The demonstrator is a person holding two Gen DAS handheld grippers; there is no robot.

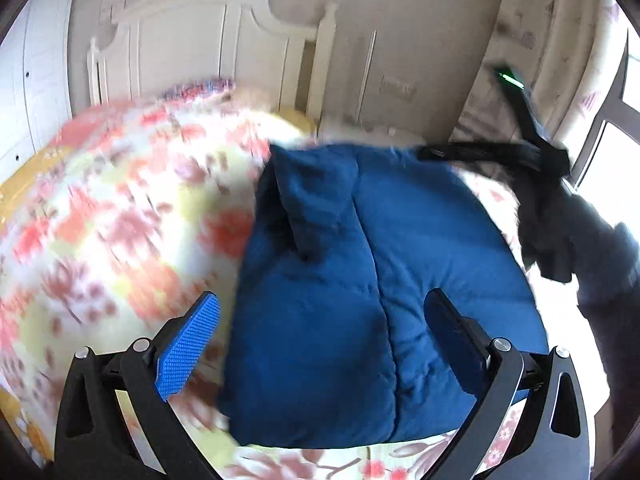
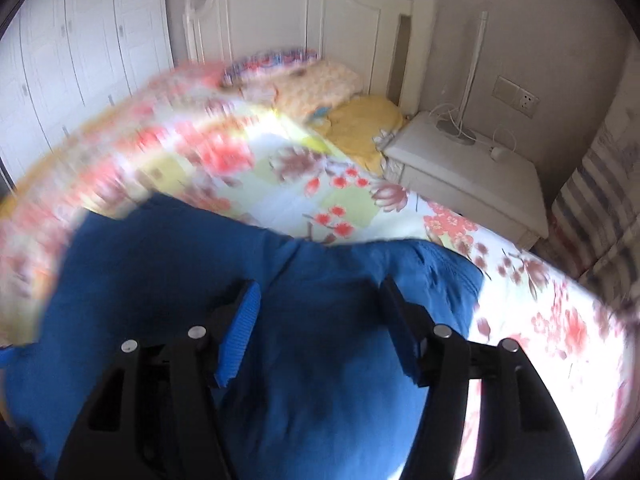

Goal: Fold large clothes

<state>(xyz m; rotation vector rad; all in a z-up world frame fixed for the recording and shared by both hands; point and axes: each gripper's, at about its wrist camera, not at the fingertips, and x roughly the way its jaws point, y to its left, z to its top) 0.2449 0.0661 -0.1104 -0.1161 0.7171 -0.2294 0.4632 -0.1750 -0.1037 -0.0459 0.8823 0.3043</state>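
From the left wrist, the left hand-held gripper [image 1: 320, 340] hangs with jaws apart over the folded blue garment [image 1: 360, 300] on the flowered bed [image 1: 120, 200]. From the right wrist, the right hand-held gripper [image 2: 320, 328] gapes too, nothing clamped, above that garment.

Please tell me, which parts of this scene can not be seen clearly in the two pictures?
- Blue garment, left wrist view: type unclear; near edge hidden behind the left gripper.
- Floral bedcover, left wrist view: pattern smeared by motion blur.
- Blue garment, right wrist view: lower part hidden behind the right gripper.
- Right gripper, left wrist view: blurred dark shape.
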